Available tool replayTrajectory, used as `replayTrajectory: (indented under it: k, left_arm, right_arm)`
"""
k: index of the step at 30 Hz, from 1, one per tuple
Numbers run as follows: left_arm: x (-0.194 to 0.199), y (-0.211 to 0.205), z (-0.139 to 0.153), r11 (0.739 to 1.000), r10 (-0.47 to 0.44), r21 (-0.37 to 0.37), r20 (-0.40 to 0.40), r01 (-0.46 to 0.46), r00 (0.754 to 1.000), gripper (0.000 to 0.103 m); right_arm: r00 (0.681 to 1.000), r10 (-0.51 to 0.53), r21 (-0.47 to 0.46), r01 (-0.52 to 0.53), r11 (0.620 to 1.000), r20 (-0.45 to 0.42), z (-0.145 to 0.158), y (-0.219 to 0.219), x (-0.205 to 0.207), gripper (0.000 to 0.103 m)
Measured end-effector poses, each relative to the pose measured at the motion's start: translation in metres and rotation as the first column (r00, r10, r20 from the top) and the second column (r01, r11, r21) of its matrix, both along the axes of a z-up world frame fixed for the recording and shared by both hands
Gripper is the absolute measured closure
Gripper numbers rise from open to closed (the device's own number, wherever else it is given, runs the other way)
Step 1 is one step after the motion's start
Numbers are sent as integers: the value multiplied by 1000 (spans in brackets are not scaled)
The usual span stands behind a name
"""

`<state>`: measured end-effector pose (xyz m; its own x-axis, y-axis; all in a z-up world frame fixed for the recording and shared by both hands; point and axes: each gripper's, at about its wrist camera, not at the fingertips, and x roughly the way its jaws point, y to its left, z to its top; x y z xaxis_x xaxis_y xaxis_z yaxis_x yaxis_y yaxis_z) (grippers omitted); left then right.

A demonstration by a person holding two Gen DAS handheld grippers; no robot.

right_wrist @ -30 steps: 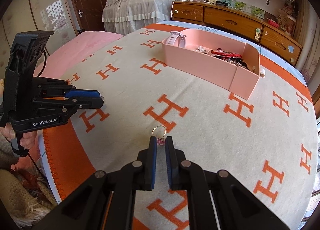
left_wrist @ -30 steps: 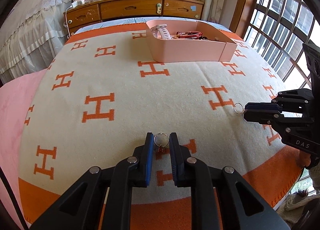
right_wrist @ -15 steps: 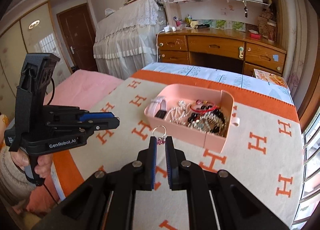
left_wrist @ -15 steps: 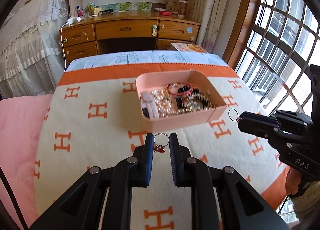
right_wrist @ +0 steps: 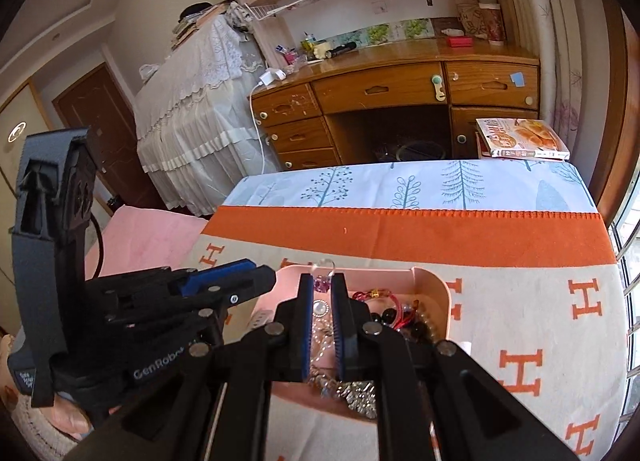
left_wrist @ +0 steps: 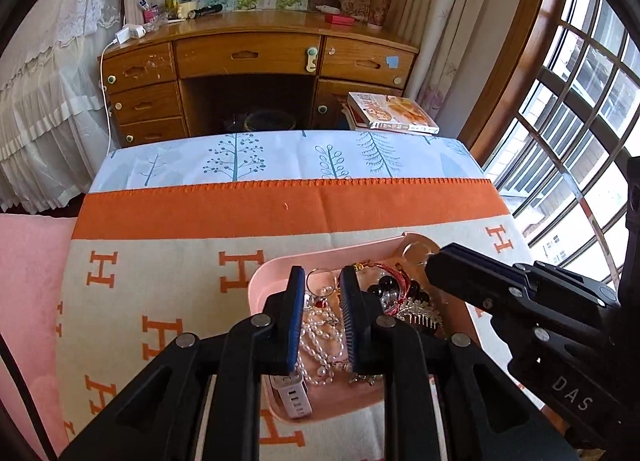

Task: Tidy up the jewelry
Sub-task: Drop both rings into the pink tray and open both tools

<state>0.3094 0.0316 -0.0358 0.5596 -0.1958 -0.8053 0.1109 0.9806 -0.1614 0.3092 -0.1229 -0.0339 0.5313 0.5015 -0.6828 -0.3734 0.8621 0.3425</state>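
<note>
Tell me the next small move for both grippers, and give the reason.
Probably open both and drop the rings: the left gripper pinches a red-stone ring and the right gripper a purple-stone ring, both hanging over the pink tray.

The right gripper (right_wrist: pixel 321 281) hangs over the pink tray (right_wrist: pixel 434 281), its blue-padded fingers (right_wrist: pixel 306 325) pinching a silver ring with a purple stone (right_wrist: pixel 321 275) (the band stands up above the tips). In the tray lie pearls, red cord bracelets (right_wrist: pixel 386 301) and dark beads. The left gripper (right_wrist: pixel 244 279) sits just beside, at the tray's left edge. Beneath is an orange-and-cream blanket (right_wrist: pixel 520 313).
</note>
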Motion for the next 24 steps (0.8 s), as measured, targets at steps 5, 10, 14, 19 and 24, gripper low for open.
replayTrajectory:
  k: [5, 10, 14, 19, 24]
  left_arm:
    - [5, 3, -14, 999, 15, 35, -2, -15, 1000, 45]
    - [-4, 9, -12, 999, 11, 46, 13, -12, 1000, 35]
    - [-24, 11, 0, 997, 16, 75, 70, -22, 997, 21]
    - [-64, 11, 21, 994, 37, 98, 139, -51, 990, 9]
    - [-109, 11, 37, 989, 91, 96, 201, -112, 975, 1]
  right_arm:
    - [997, -24, -41, 21, 999, -69, -22, 3, 16, 93]
    - [996, -35, -39, 32, 999, -83, -29, -4, 8, 93]
    - [994, -57, -33, 54, 998, -89, -27, -11, -4, 93]
    - [994, -74, -50, 70, 996, -81, -20, -14, -38, 93]
    - [994, -98, -80, 93, 992, -54, -12, -17, -83, 93]
